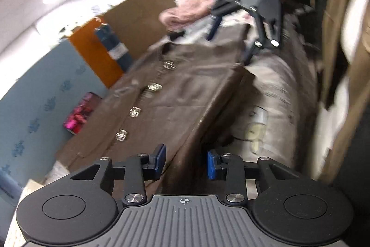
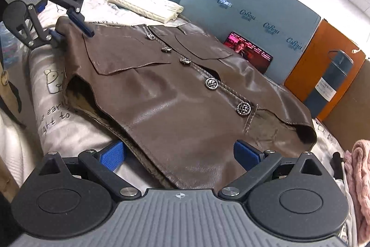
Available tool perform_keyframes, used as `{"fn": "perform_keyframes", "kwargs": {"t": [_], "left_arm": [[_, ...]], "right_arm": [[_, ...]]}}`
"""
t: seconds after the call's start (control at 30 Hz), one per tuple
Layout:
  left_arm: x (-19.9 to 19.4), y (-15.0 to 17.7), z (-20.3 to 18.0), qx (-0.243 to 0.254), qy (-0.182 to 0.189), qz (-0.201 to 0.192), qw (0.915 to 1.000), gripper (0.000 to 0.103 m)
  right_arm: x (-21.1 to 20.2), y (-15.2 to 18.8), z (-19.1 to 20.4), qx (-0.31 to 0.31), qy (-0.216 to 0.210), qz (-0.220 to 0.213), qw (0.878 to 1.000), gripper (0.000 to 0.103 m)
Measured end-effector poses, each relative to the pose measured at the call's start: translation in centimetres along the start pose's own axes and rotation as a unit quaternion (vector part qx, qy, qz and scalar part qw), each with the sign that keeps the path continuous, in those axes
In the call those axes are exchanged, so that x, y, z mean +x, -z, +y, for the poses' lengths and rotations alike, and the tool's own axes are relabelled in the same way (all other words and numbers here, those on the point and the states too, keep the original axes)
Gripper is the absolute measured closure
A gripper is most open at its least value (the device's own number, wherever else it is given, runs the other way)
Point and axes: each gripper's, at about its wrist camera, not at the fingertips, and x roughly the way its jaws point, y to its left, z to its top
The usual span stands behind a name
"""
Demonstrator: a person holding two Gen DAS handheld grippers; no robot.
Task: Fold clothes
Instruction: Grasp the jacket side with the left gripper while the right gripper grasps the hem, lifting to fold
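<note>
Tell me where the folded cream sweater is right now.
In the right wrist view, the cream sweater lies upper centre, just beyond the brown vest, in front of the blue-grey boxes.

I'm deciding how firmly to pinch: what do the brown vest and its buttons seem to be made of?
The brown vest looks like leather or faux leather with a smooth, semi-gloss finish: broad soft highlights, stiff creases and stitched edges. Which of the two cannot be told. A matte, fuzzier lining shows at the armhole. The buttons look like silvery metal with a woven or studded pattern, glinting brightly; plated plastic is possible.
</note>
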Motion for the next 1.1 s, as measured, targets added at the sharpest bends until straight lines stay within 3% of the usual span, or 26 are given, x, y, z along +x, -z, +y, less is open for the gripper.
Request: {"fn": "perform_keyframes", "kwargs": {"t": [0.13,0.27,0.37,0.4,0.5,0.63,0.77,0.93,1.1], "left_arm": [[0.0,0.0,0.8,-0.014,-0.015,-0.017,0.9996,0.072],[0.8,0.3,1.1,-0.013,-0.008,-0.007,0.9999,0.078],[0.6,0.5,1.1,-0.017,-0.005,-0.014,0.9997,0.085],[0.4,0.6,1.0,-0.018,-0.003,-0.017,0.9997,0.090],[-0.2,0.6,0.8,-0.021,0.017,-0.016,0.9995,0.097],[-1.2,0.4,0.6,-0.021,0.030,-0.016,0.9992,0.097],[-1.4,-0.5,2.5,-0.009,-0.047,-0.055,0.9974,0.097],[0.4,-2.2,6.0,0.012,-0.135,-0.076,0.9878,0.096],[3.9,-3.7,10.3,0.025,-0.153,-0.056,0.9863,0.096]], "right_arm": [[-0.3,0.3,-0.9,0.010,0.049,0.009,0.999,0.007],[-1.0,1.6,-2.2,0.022,0.080,0.022,0.996,0.046],[-1.2,2.8,-2.7,0.015,0.119,0.038,0.992,0.058],[-1.3,3.1,-3.0,0.020,0.125,0.041,0.991,0.069],[-2.1,3.5,-3.1,0.025,0.109,0.039,0.993,0.094],[-4.1,3.4,-2.5,0.027,0.077,0.036,0.996,0.099],[-5.3,2.6,-3.1,0.030,0.090,0.004,0.995,0.099],[-5.5,0.5,-5.4,0.019,0.111,-0.047,0.993,0.099],[-3.8,-2.0,-8.8,0.003,0.123,-0.081,0.989,0.099]]}}
